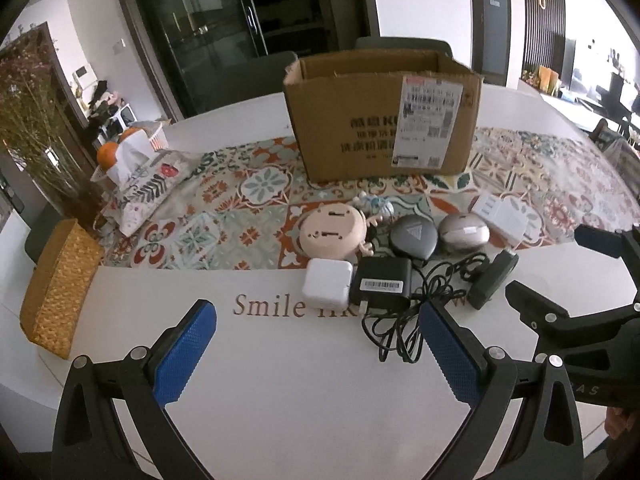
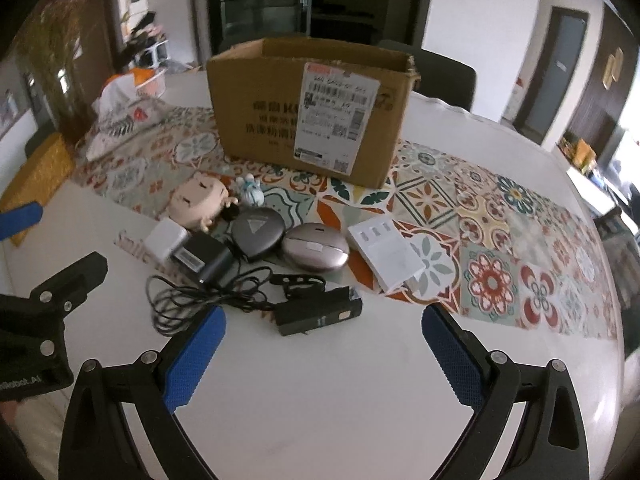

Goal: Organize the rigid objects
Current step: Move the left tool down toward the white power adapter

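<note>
Where chargers [image 1: 378,284] cluster, black cable [image 1: 404,320] tangles.

home dining room: table [image 1: 280,380], glass cabinet [image 1: 208,28]

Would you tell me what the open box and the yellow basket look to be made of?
The box looks like brown corrugated cardboard, matte, with torn flap edges. The basket appears woven from straw or similar fibre, judging by its textured weave.

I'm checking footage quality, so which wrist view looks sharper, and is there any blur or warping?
Left wrist view is sharper: the box label reads crisply. Right wrist view is softer, its box label smeared. Both bend the table edge with fisheye and go black at the corners.
</note>
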A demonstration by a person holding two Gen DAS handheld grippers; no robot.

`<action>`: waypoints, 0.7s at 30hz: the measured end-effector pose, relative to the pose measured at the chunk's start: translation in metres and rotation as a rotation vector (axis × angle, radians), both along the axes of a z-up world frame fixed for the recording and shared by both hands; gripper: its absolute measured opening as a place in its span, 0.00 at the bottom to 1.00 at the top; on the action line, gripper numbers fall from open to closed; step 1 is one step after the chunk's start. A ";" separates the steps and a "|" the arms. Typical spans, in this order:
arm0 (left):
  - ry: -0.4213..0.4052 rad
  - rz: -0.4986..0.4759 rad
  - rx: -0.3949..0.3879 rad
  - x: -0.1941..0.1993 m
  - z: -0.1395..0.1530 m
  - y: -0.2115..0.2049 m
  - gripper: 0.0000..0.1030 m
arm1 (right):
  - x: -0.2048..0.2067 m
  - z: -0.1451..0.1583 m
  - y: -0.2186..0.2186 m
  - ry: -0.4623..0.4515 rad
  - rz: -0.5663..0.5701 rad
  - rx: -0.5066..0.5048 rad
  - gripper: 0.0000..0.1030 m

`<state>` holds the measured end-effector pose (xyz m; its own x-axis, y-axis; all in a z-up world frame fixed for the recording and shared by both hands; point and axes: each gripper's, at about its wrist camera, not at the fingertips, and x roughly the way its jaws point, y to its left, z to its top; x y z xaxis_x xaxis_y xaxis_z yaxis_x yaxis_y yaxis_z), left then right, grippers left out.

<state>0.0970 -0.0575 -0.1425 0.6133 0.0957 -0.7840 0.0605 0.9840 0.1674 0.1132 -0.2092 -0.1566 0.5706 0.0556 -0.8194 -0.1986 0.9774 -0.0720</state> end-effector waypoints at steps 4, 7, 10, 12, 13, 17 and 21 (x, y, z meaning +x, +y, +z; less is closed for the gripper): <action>0.025 -0.006 0.015 0.007 -0.016 -0.005 1.00 | 0.007 -0.016 0.000 0.000 0.051 -0.018 0.90; 0.048 -0.016 0.019 0.014 -0.027 -0.007 1.00 | 0.014 -0.029 0.001 0.007 0.085 -0.025 0.89; 0.053 -0.026 0.033 0.018 -0.034 -0.010 1.00 | 0.018 -0.040 0.003 0.014 0.099 -0.036 0.87; 0.045 -0.041 0.045 0.019 -0.037 -0.013 1.00 | 0.020 -0.046 0.002 0.015 0.106 -0.035 0.87; 0.044 -0.047 0.049 0.019 -0.038 -0.015 1.00 | 0.022 -0.048 0.001 0.016 0.107 -0.028 0.86; 0.050 -0.064 0.052 0.023 -0.043 -0.019 1.00 | 0.028 -0.061 -0.003 0.038 0.120 0.015 0.83; 0.051 -0.064 0.052 0.024 -0.047 -0.019 1.00 | 0.033 -0.068 -0.005 0.034 0.118 0.047 0.81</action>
